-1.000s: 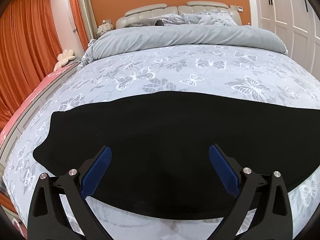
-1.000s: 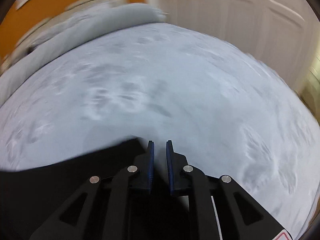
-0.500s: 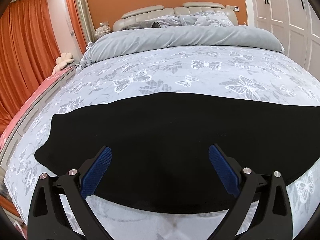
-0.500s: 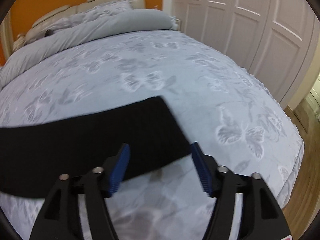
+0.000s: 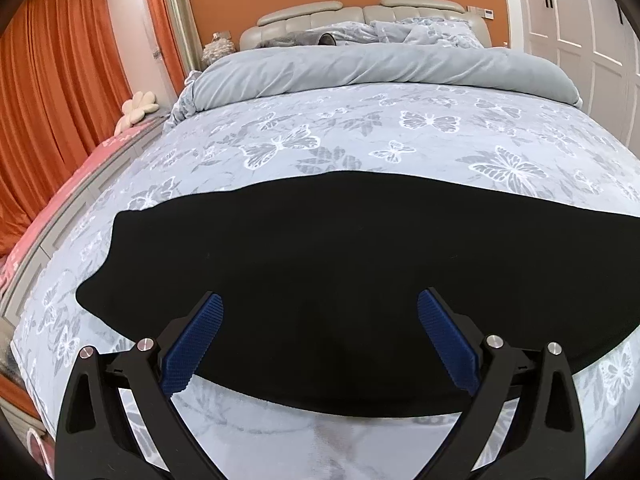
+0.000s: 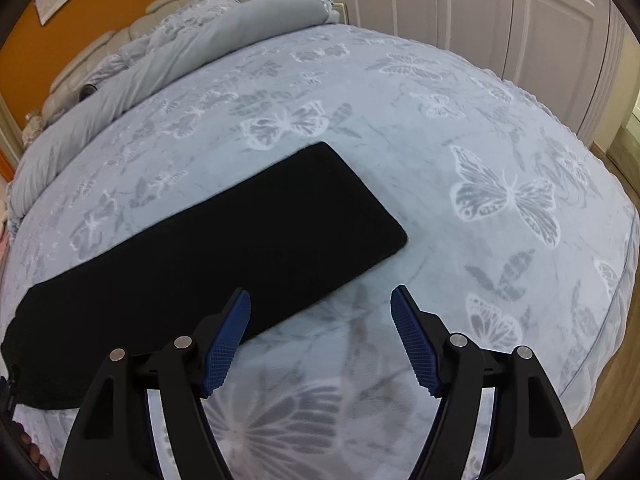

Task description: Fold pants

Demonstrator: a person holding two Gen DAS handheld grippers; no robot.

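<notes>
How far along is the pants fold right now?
Done: the black fabric pants lie flat on the butterfly-print bedspread as one long strip, apparently folded leg over leg. In hand: nothing; the left tongs and right tongs are both open and empty. Left: folding the strip's length, likely starting from its free end.

Black soft-fabric pants (image 5: pixel 340 248), spread flat as one long band across the near part of the butterfly-print bed cover. Leg end (image 6: pixel 352 208) squared with rounded corners, lying smooth toward the right side. Wider, uneven end (image 5: pixel 108 264) toward the left. Surface unwrinkled, near edge gently curved.
</notes>
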